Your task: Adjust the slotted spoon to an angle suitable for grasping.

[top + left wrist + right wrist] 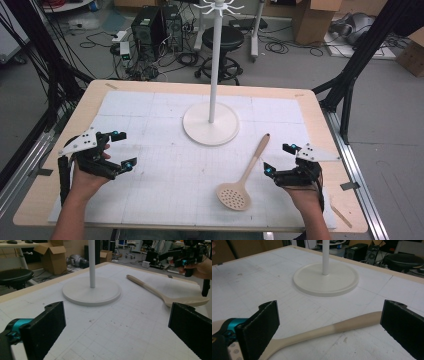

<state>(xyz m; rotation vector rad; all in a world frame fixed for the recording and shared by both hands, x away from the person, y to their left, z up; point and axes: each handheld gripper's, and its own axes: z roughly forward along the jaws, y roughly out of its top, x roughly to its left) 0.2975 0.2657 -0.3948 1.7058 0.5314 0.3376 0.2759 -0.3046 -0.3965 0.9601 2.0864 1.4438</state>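
A person holds a two-jaw claw in each hand above a white gridded surface (165,185); both claws are released, jaws spread wide and holding nothing. A pale slotted spoon (244,174) lies flat on the surface, touching nothing else; its perforated bowl points toward the person and its handle slants away toward a white hanging stand (210,122). The right claw (278,159) hovers just beside the spoon's handle, on its outer side; in the right gripper view the handle (342,326) runs across the gap between the two black jaws, which do not touch it. The left claw (121,149) waits well apart from the spoon, with the stand's round base ahead of it and the spoon off toward the other hand. The step in hand looks like the approach before picking up the spoon; the next move likely calls for lowering the right claw over the handle and clenching on it squarely, so the spoon does not pivot. No containers sit on the surface; the stand's base carries nothing.
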